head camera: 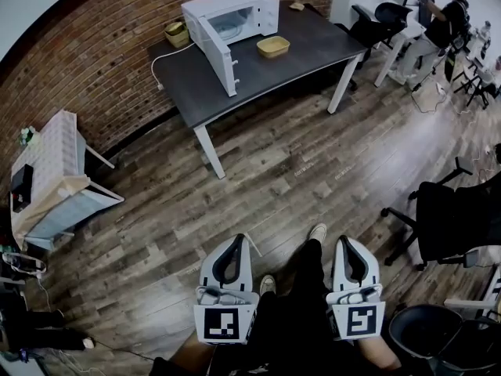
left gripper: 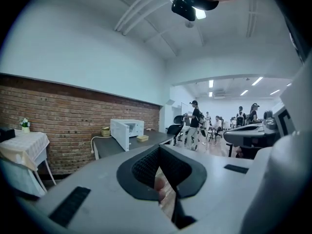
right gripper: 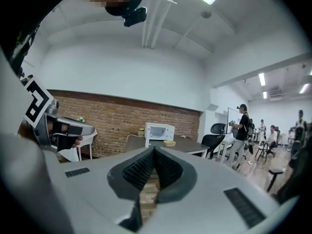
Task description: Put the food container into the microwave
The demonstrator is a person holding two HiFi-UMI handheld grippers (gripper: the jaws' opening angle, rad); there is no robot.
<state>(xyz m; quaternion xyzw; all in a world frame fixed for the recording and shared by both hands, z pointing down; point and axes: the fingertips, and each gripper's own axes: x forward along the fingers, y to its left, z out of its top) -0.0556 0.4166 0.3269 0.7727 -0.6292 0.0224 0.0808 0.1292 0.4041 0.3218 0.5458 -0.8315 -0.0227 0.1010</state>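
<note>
A white microwave [head camera: 235,18] stands on a dark table [head camera: 313,34] by the brick wall, its door [head camera: 220,55] swung open toward me. A tan food container [head camera: 273,47] rests on the table just right of the door. Both grippers hang low near my legs, far from the table: the left gripper [head camera: 238,239] and right gripper [head camera: 345,242] are shut and hold nothing. In the left gripper view the microwave [left gripper: 127,128] and container [left gripper: 142,138] lie far beyond the left gripper [left gripper: 159,150]. The right gripper view shows the microwave [right gripper: 160,131] and container [right gripper: 169,143] past the right gripper [right gripper: 154,150].
A small basket [head camera: 177,33] sits left of the microwave. A cloth-covered side table [head camera: 51,163] stands at the left. Black office chairs [head camera: 454,218] crowd the right side. A person [head camera: 442,22] stands at desks at the far right. Wooden floor lies between me and the table.
</note>
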